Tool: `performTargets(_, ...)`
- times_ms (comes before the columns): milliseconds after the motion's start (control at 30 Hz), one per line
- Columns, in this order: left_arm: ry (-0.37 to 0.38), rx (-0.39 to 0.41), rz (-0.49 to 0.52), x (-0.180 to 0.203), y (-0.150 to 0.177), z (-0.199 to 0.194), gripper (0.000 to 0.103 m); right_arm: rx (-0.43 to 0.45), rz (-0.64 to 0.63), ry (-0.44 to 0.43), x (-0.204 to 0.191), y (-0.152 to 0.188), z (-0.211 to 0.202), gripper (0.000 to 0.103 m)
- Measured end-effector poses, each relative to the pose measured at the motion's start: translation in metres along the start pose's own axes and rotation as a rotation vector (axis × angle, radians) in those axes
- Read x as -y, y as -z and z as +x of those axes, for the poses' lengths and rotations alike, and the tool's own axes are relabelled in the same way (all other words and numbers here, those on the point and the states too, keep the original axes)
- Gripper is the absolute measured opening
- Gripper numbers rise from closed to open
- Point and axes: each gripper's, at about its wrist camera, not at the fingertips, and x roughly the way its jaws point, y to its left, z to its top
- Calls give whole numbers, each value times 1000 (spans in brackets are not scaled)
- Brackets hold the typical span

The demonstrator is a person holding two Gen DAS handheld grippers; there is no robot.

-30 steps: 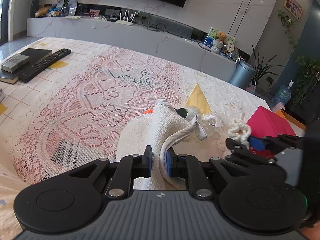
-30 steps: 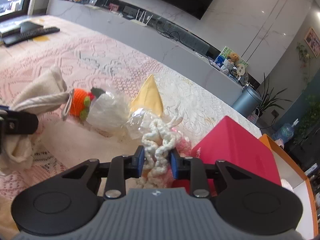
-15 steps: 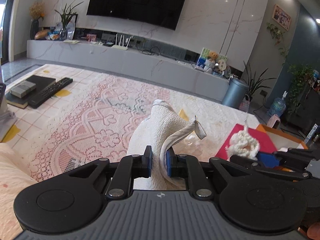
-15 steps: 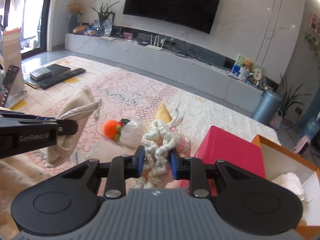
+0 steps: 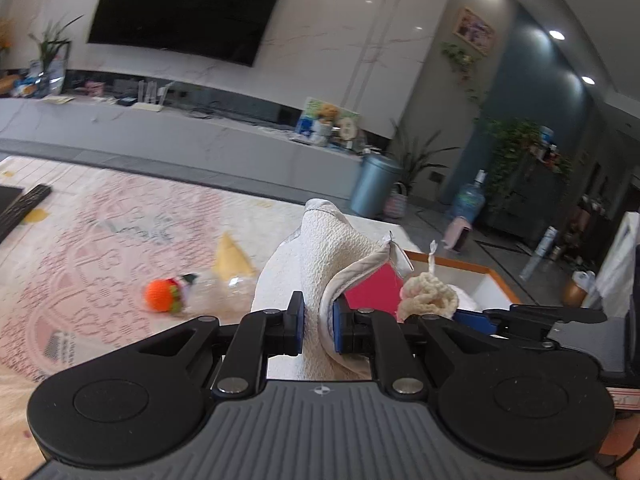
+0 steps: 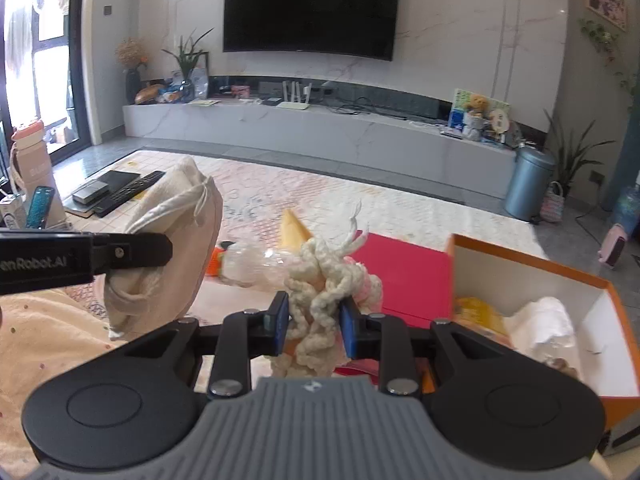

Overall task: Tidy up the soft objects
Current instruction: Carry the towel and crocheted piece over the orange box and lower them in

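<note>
My left gripper (image 5: 318, 326) is shut on a folded cream towel (image 5: 320, 252), held up off the lace-covered table; the same towel (image 6: 172, 240) hangs from that gripper at the left of the right wrist view. My right gripper (image 6: 314, 322) is shut on a bundle of cream knitted yarn (image 6: 324, 280), also lifted; that yarn (image 5: 430, 298) shows at the right in the left wrist view. An orange knitted toy (image 5: 160, 296) lies on the table beside a clear plastic bag (image 5: 224, 296). An orange box (image 6: 532, 264) with a white inside stands to the right.
A red lid (image 6: 404, 268) lies beside the orange box, which holds a white roll (image 6: 544, 324) and something yellow. A yellow triangle (image 5: 232, 258) lies on the lace cloth. Remotes and a book (image 6: 116, 192) sit at the far left, with a pink bottle (image 6: 28, 156) at the table edge.
Both grippers have risen with their loads and swung right toward the orange box. The towel and yarn are now clear of the table; the orange toy and bag stayed behind.
</note>
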Motion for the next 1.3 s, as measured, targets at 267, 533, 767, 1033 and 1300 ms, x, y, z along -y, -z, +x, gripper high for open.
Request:
performTargets(267,151,-9,75,55,-12,26,15,6,34,116,58,5,-36,26)
performTargets(533,277,-46,118,103,-27,66,15,-16,57,221,112,8,-56,26)
performTargets(767,346,-122,132,133,-27,106,15,-87,92,257,158,8,-48,26)
performTargets(1033,390,-226,121,154,-22,156,15,-187,172,241,200,16,-23,26)
performTargets(1300,411,-300,94,163,-15,192,15,-212,83,291,216,10,-6,27)
